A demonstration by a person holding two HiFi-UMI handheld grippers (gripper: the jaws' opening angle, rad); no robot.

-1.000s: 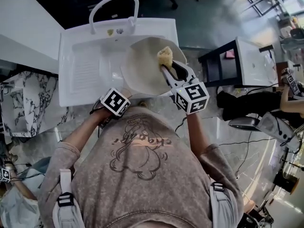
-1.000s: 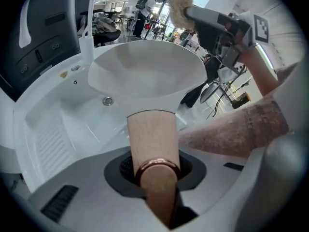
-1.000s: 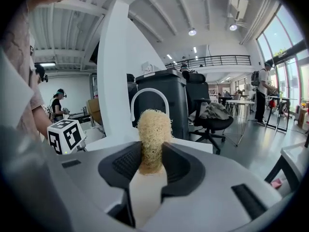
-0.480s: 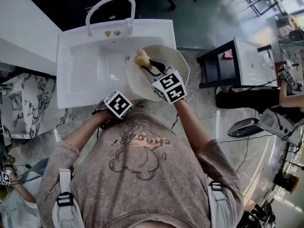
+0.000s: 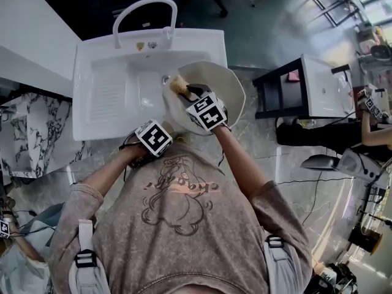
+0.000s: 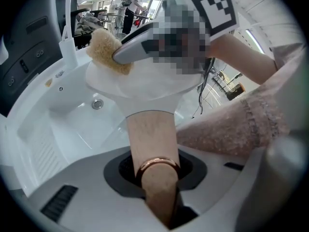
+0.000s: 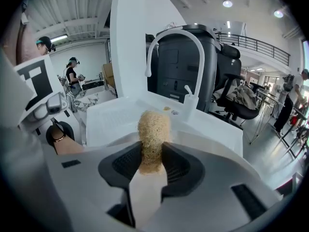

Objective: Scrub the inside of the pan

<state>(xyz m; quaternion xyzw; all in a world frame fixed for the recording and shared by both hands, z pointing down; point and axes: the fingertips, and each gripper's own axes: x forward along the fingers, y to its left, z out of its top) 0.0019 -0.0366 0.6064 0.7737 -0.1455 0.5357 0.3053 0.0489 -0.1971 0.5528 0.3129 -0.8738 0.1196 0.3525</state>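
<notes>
White and deep, the sink [image 5: 104, 97] sits under a curved tap [image 5: 145, 5] in a workshop-like room with a glossy floor. The cream pan [image 5: 231, 97] is held tilted over the sink's right end, its inside turned toward the person. Its wood-coloured handle [image 6: 150, 134] runs back into the left gripper [image 6: 155, 174], whose jaws are closed tight on it at a copper ring [image 6: 144, 168]. The right gripper [image 7: 153, 153] is clamped on a tan, fibrous sponge [image 7: 153, 129], which presses on the pan's inner wall near the left rim.

The pan looks rigid and smooth, probably slick when wet, and its weight hangs far out from the grip. It will likely want to twist under the scrubbing push, so the handle is the place to hold, firmly. The sponge looks soft and springy, and being pinched low leaves its top free to rub.
</notes>
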